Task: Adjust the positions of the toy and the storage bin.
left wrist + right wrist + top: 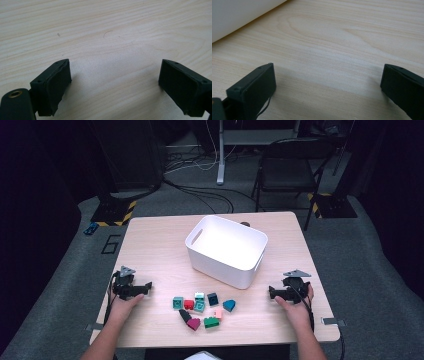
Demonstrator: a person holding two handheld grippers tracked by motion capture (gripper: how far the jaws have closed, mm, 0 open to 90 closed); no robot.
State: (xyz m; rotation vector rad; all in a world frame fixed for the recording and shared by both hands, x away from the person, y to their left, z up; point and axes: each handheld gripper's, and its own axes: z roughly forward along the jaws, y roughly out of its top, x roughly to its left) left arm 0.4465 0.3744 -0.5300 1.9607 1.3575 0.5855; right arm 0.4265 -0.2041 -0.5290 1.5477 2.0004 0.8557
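Your left hand-held gripper [148, 285] rests on the worktop [160, 245] with jaws wide and empty, pointing right toward the toy blocks [202, 307]. Those blocks lie clustered between both tools, in front of the white bin [227, 250]. Your right hand-held gripper [270, 292] points left at them, jaws equally wide, holding nothing.

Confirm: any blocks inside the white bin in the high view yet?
No. The white bin shows a bare inside, and the coloured blocks all lie on the table in front of it.
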